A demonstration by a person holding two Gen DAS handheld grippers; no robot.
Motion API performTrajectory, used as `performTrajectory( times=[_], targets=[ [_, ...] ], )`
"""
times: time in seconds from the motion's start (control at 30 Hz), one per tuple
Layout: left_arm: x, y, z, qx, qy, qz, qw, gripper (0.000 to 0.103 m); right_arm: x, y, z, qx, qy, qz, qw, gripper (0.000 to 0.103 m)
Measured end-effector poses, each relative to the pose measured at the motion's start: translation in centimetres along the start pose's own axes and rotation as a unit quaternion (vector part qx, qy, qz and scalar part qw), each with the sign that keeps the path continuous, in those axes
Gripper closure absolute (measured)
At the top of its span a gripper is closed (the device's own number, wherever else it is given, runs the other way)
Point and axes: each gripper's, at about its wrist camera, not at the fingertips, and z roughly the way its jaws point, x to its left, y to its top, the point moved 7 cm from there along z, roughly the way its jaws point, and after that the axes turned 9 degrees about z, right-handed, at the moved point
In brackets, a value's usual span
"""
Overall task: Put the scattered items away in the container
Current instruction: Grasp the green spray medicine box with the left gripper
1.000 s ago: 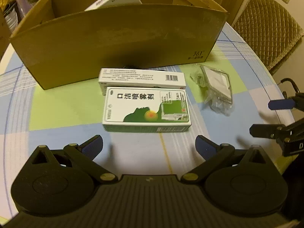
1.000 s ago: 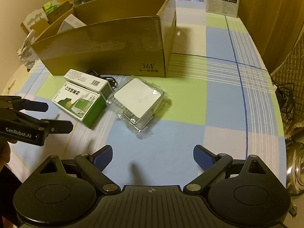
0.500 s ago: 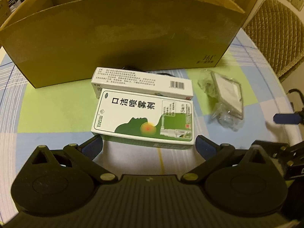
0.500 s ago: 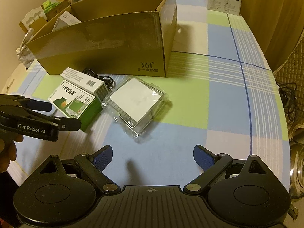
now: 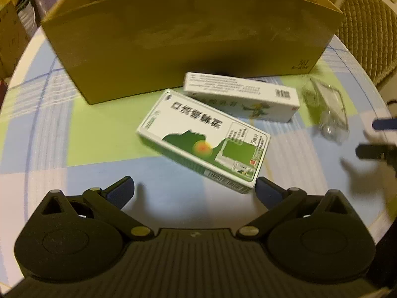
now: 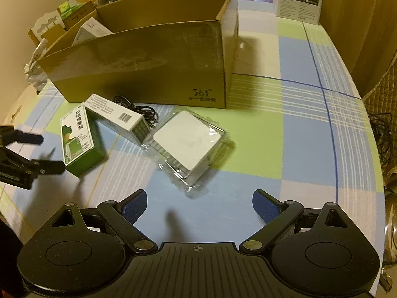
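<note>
Left wrist view puts the left gripper (image 5: 194, 190) with its jaws spread wide and empty, and the green-and-white printed medicine carton (image 5: 204, 140) lies flat on the checked tablecloth (image 5: 99, 134) just ahead of them, off to the right-hand side, its near corner almost at the right blue pad (image 5: 265, 188). Its long axis runs slantwise across the gap, so I judge the jaws must turn or shift right to span its narrow width. Beyond it lies a long white barcoded carton (image 5: 242, 95), then the open brown cardboard box (image 5: 188, 39), the container. Right wrist view shows the right gripper (image 6: 199, 204) likewise wide apart and empty, with a white square item in a clear plastic blister pack (image 6: 187, 144) ahead of it; the left gripper (image 6: 37, 154) is plainly nearer the green carton (image 6: 79, 140). Only this view reveals a black cable (image 6: 139, 109) tucked behind the white carton, and another white box (image 6: 90, 31) already inside the container.
</note>
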Motion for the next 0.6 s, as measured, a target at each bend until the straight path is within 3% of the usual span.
performTrajectory(
  times=[0.17,0.37,0.5,0.6],
  targets=[
    [0.8,1.0,-1.5,-0.045,-0.003,0.044,0.9980,0.001,0.6,-0.3,0.1,0.003,0.002,-0.002,1.000,0.006],
    [1.7,3.4,-1.0,-0.067,-0.038,0.087,0.9932,0.001,1.6,-1.1,0.2,0.014,0.007,-0.012,1.000,0.006],
    [1.3,4.0,0.2,-0.056,-0.080,0.118,0.9882,0.001,1.8,-1.8,0.5,0.023,0.005,-0.011,1.000,0.006],
    [1.2,3.7,1.0,-0.039,-0.108,0.116,0.9867,0.001,2.2,-2.2,0.9,0.027,0.006,-0.013,1.000,0.006]
  ],
)
